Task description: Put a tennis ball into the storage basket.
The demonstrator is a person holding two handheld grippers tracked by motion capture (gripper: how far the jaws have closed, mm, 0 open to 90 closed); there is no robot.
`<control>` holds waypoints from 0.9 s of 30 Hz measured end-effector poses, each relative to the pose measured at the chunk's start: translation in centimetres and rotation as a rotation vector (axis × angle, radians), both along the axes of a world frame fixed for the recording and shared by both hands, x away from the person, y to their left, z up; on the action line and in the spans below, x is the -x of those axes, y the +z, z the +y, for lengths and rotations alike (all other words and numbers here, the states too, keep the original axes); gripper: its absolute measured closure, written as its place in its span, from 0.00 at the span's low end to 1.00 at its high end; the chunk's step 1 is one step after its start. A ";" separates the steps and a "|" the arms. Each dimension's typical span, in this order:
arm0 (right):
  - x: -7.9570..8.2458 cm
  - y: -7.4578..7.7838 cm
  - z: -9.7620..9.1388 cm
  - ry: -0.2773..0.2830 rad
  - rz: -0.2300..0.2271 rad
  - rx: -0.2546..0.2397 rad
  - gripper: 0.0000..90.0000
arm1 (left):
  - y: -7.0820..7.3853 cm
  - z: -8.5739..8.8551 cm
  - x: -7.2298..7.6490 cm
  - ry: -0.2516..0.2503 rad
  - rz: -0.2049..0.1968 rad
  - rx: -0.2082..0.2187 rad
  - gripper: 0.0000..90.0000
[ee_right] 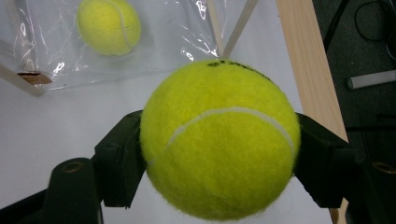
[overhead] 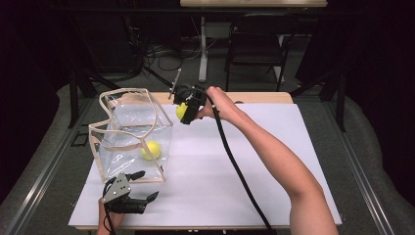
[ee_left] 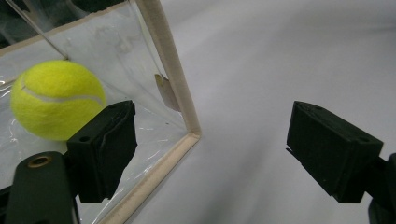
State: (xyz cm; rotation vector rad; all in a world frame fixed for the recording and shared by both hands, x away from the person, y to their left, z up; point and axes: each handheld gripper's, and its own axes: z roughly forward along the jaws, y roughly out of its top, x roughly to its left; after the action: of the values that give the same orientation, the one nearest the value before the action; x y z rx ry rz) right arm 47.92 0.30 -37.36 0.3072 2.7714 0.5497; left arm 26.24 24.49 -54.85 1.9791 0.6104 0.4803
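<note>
Carrying the held tennis ball (ee_right: 219,140) toward the clear bag (overhead: 132,134) at about nine o'clock from it looks like the step in hand; the right gripper (overhead: 187,108) clamps the ball between both jaws. Judging by the bag's floppy rim, the ball should clear the edge before release, well above the second ball (overhead: 151,150) already inside. The left gripper (overhead: 134,188) waits wide and empty at the bag's six o'clock corner. A white sheet (overhead: 254,166) covers the wooden table (overhead: 264,97); a chair (overhead: 257,41) stands in the dark room at twelve o'clock.
</note>
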 end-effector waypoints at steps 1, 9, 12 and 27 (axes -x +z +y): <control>0.0 0.1 0.0 -0.001 -0.001 -0.002 0.29 | 0.0 0.0 0.0 0.000 0.003 -0.002 0.18; -0.2 0.9 0.4 0.004 -0.013 -0.007 0.29 | 0.0 0.0 0.0 0.002 0.000 0.003 0.18; -0.3 1.2 0.5 0.002 -0.015 -0.013 0.29 | 0.0 0.0 0.0 0.001 -0.001 0.006 0.18; -0.5 2.3 1.0 0.009 -0.030 -0.013 0.29 | 0.0 -0.1 0.0 0.001 0.001 0.008 0.18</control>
State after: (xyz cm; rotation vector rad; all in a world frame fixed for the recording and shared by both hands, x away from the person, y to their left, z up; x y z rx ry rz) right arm 48.38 1.31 -35.07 0.2874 2.7423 0.5704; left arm 26.27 24.42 -54.88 1.9716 0.6134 0.4768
